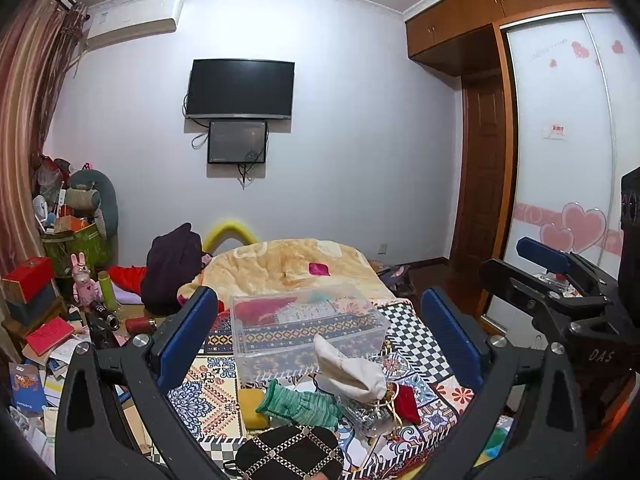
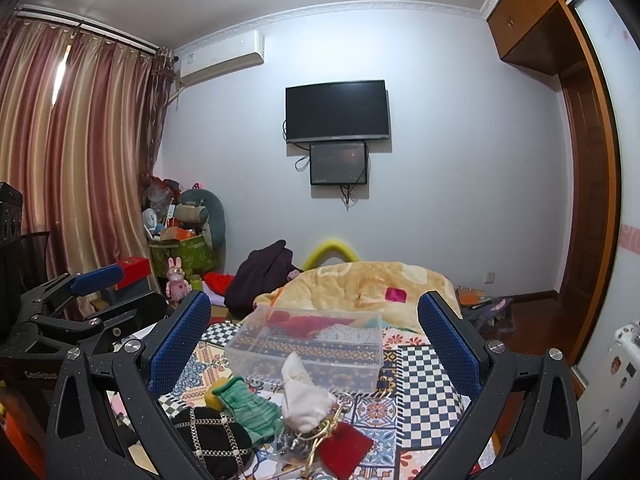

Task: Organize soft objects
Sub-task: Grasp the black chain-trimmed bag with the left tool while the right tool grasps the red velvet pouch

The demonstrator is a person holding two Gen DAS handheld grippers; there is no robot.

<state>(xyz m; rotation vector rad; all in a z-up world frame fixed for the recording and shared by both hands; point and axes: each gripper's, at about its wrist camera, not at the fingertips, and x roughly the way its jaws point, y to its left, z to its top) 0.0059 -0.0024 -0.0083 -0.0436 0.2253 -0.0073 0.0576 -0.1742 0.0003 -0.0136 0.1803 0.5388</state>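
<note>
A clear plastic box (image 1: 308, 328) (image 2: 308, 344) sits on the patterned bedspread and holds red and pale soft pieces. In front of it lie a white cloth pouch (image 1: 352, 372) (image 2: 304, 400), a green knit glove (image 1: 304, 404) (image 2: 248, 408), a yellow sponge (image 1: 252, 404), a small red pouch (image 1: 408, 404) (image 2: 344, 448) and a black quilted bag (image 1: 292, 456) (image 2: 212, 436). My left gripper (image 1: 320, 332) is open and empty above this pile. My right gripper (image 2: 316, 340) is open and empty too, beside the left one (image 2: 96, 280).
A beige blanket (image 1: 288, 264) (image 2: 360, 284) with a pink item covers the far end of the bed. A dark garment (image 1: 172, 268) lies at its left. Cluttered boxes, books and toys (image 1: 60, 280) crowd the left side. A wardrobe (image 1: 560, 160) stands right.
</note>
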